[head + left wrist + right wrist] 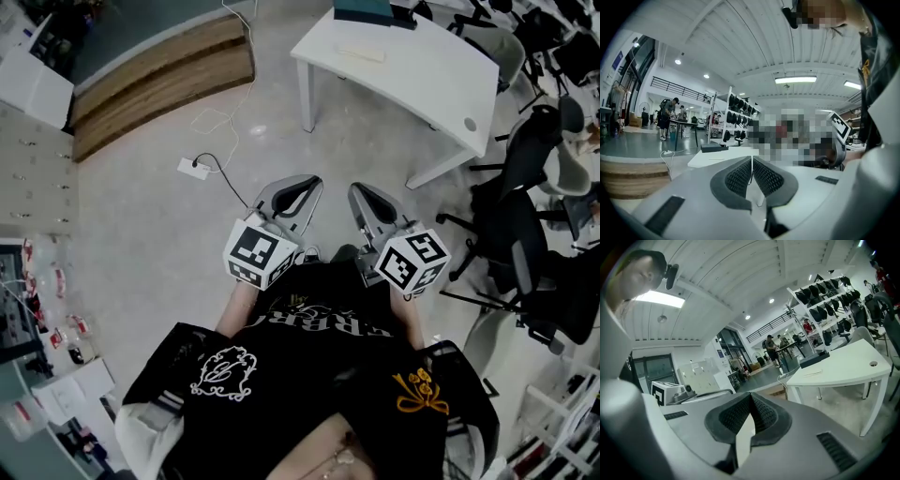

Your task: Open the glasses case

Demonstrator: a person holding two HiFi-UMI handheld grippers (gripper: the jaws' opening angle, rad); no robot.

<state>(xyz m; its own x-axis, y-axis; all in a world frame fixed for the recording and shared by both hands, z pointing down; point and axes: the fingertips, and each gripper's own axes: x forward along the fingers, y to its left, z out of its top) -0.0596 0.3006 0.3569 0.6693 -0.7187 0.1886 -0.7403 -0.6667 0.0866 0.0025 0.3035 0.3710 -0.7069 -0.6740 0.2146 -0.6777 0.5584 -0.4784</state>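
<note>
Head view shows the left hand-held gripper (pixel 302 192) and right hand-held gripper (pixel 364 197) pinched closed and empty above the floor (pixel 169 234). No glasses case appears anywhere; reaching blindly risks grabbing the wrong thing.

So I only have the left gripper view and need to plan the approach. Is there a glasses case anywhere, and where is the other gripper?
Observer: None shows in any view. In the head view the right gripper is held up in front of the person's chest, beside the left gripper.
Operator: Are its fingers open?
Observer: No. The right gripper view shows the fingers shut together with nothing between them.
Operator: Anything to avoid ahead?
Observer: Black office chairs stand to the right of the white table.
</note>
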